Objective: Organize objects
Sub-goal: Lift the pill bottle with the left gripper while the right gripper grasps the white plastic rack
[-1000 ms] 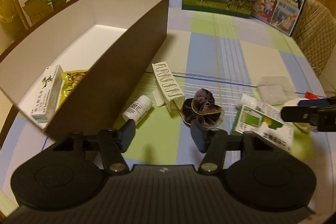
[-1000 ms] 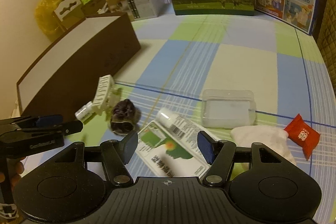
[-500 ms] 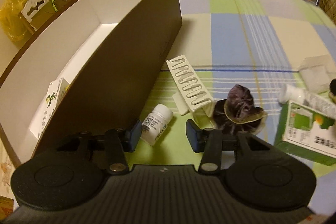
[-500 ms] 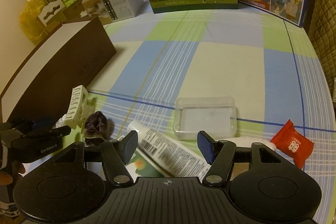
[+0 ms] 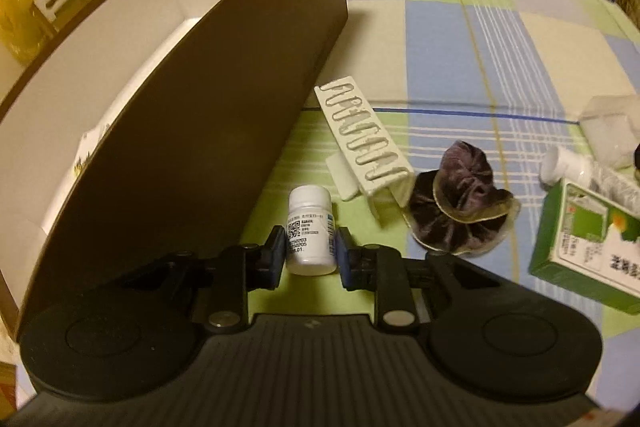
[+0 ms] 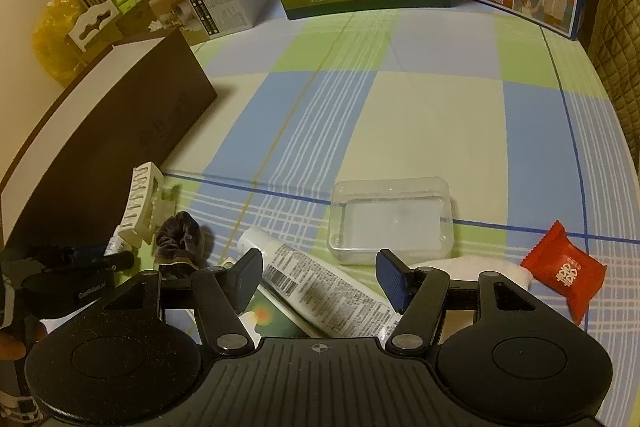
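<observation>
While my left gripper (image 5: pixel 311 251) sits low over the checked tablecloth (image 5: pixel 460 39), the small white pill bottle (image 5: pixel 310 229) lies directly between its fingers, cap pointing away from me, label up. Both pads press on the bottle's sides, so the jaws have just closed onto it and now grip it; the bottle lies on the cloth just beside the long wall of the brown box (image 5: pixel 208 131).

To the bottle's right stand the white slotted rack (image 5: pixel 362 135) and, touching that rack's near end, the dark purple scrunchie (image 5: pixel 460 203). Further right lies the green and white carton (image 5: pixel 588 239) with a white tube (image 6: pixel 320 287) resting across it.

My right gripper (image 6: pixel 318 281) hovers above that tube with its jaws standing apart at a middling width, pads clear of it, nothing held. Beyond it sit the clear plastic tray (image 6: pixel 390 223), a white cloth (image 6: pixel 480 265) and a red sweet wrapper (image 6: pixel 564 273).

Compared with a second ago, the left gripper has dropped and closed in on the bottle, which lay at a slant ahead of the open left finger then and now lies straight between the pads. The right gripper's view has slid rightward from the carton to the tube, and its jaw width looks unchanged.
</observation>
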### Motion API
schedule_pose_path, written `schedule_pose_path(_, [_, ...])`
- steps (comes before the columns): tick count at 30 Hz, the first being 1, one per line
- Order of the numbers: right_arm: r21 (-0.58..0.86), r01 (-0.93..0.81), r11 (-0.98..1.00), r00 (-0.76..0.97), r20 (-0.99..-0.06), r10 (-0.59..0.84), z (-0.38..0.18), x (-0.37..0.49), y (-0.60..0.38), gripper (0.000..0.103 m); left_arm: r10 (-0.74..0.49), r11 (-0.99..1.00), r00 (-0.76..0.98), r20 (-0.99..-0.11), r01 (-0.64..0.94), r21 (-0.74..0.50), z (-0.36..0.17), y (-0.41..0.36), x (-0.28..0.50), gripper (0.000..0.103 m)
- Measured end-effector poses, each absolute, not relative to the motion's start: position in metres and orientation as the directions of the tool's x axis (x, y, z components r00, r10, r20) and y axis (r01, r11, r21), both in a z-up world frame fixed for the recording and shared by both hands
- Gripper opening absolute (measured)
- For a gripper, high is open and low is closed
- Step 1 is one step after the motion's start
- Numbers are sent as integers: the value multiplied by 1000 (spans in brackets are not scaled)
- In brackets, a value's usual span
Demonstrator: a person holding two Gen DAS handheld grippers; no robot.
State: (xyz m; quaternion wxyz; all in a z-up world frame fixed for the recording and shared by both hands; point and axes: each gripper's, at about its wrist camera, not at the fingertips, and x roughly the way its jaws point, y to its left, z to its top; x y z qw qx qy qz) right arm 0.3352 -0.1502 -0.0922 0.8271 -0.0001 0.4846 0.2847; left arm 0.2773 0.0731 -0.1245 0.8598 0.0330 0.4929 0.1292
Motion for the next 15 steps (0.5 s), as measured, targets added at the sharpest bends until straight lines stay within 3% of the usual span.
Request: schedule_pose_path(15, [295,-609,736,307,-768,562,-82,315,-100,60,204,964,512,-835,-254,79,-88,91,199,22])
